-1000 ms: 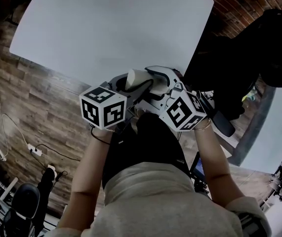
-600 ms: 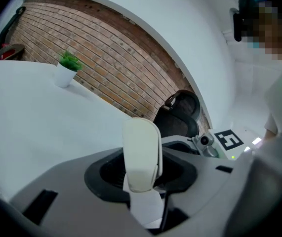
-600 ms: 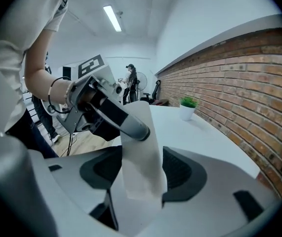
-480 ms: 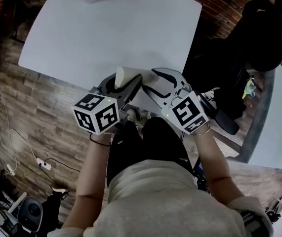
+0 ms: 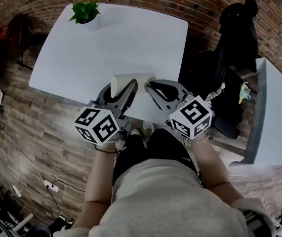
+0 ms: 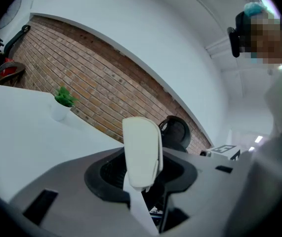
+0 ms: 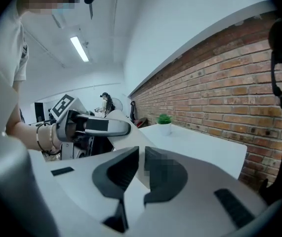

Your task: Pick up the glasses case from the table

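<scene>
Left gripper view: glasses case [image 6: 141, 152] clamped between jaws.

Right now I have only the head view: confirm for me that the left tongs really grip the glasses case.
Observer: In the left gripper view, the glasses case stands on end between the left tongs, with a pad pressed against each side of it.
Operator: Now report on the right tongs.
Observer: In the right gripper view, the right tongs have just been closing. The jaws are all but together, with nothing between them.
</scene>
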Available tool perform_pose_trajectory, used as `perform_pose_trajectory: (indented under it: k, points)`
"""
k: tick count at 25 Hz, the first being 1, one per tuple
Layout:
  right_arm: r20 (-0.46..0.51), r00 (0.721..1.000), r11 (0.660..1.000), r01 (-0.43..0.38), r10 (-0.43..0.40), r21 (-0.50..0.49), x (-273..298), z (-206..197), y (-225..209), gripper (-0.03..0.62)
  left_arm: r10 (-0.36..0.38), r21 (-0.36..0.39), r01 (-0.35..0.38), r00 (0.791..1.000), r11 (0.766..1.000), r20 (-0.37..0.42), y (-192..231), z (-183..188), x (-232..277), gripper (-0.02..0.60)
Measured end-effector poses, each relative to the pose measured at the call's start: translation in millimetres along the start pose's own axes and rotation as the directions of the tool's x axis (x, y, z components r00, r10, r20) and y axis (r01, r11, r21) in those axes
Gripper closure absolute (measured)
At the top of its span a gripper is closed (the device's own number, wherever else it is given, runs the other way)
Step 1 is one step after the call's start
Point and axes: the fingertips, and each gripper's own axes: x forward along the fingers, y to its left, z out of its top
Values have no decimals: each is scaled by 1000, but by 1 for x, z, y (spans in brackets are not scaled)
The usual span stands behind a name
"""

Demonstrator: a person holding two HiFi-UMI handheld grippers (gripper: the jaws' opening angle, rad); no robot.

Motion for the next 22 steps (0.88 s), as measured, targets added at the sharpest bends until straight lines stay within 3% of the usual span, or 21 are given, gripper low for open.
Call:
perform_pose_trajectory:
  k: [4,11,22]
  points:
    - [68,997,999,20,-22,30,-13,22,2,594,-9,27,7,999,1000,53,-14,19,-6,423]
    - [187,980,997,65,-71,39,-28,62,-2,594,-30,117,17,994,993,109,-35,46,-8,423]
    - [259,961,995,89,-95,37,-33,88,-12,595,-43,184,13,986,983,158,-46,70,-10,423]
